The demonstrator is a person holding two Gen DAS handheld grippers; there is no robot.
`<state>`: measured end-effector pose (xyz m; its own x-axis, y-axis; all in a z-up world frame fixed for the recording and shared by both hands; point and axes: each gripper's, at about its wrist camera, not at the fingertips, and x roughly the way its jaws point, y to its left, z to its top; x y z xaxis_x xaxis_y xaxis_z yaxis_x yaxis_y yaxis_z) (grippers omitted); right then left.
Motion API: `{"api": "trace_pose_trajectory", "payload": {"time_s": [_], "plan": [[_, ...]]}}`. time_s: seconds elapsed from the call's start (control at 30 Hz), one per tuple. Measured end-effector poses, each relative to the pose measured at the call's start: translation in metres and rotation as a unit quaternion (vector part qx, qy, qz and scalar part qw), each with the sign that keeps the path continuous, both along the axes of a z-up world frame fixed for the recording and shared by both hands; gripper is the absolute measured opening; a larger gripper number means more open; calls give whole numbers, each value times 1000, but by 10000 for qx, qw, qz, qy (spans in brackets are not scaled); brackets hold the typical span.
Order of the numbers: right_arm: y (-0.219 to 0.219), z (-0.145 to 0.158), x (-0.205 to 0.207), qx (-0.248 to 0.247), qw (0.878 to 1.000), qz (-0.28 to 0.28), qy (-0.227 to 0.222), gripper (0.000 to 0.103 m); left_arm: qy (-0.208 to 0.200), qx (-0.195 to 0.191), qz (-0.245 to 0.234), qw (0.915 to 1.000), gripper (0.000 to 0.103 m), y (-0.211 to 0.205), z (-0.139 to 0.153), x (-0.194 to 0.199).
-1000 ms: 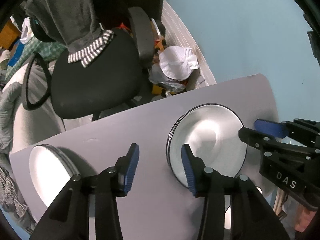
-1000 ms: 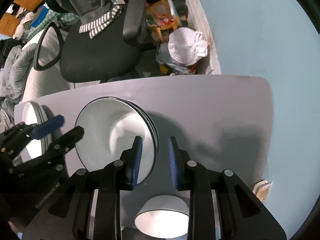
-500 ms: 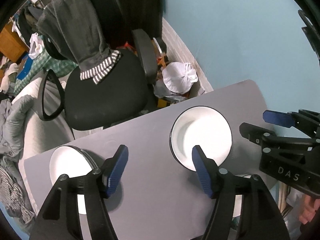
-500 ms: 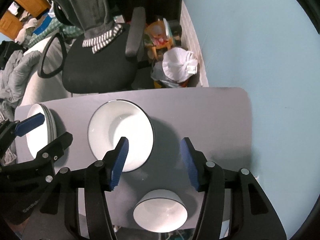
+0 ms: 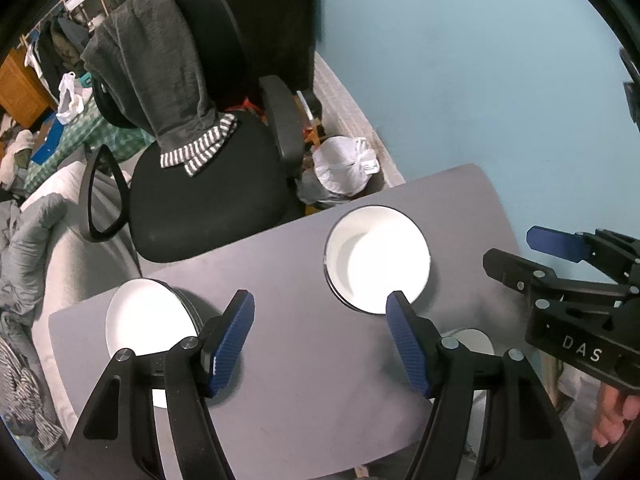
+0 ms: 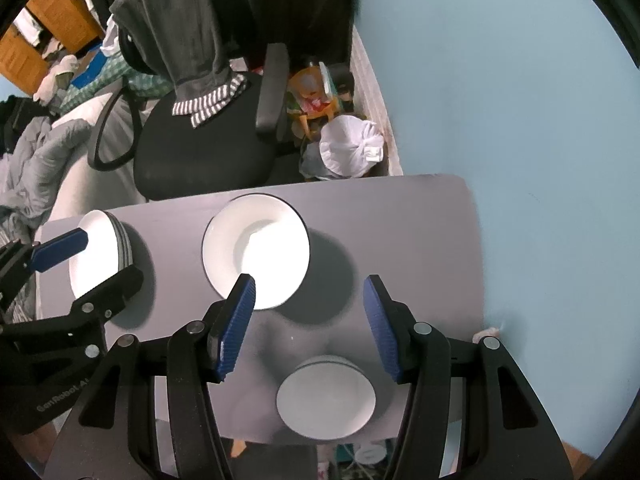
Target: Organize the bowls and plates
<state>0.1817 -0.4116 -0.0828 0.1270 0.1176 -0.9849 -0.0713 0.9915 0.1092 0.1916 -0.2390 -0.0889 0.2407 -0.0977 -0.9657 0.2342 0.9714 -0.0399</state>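
The grey table (image 6: 400, 216) carries two plate stacks (image 6: 256, 248) (image 6: 100, 252) and a bowl (image 6: 326, 398).

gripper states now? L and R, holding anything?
Left gripper: open, nothing between the fingers, above the table.
Right gripper: open, nothing held, above the table near the black-rimmed plate.

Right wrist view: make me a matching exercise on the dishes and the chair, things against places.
Things:
1. stack of plates
2. black-rimmed plate
3. bowl
4. office chair

Places:
A. at the table's near edge, between the right claw's fingers in the picture
B. behind the table, a grey garment draped over its back
C. at the table's left end, partly behind the left claw
D. mid-table, just beyond the right claw's left finger

Pairs: 1-C, 2-D, 3-A, 4-B
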Motion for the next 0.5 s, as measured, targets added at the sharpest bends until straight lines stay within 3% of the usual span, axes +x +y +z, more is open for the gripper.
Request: {"api": "trace_pose_trajectory", "payload": {"time_s": [0.5], "plan": [[-19, 24, -37, 31, 9990, -390, -204, 62, -4, -79, -210, 9997, 70, -1, 13, -35]]}}
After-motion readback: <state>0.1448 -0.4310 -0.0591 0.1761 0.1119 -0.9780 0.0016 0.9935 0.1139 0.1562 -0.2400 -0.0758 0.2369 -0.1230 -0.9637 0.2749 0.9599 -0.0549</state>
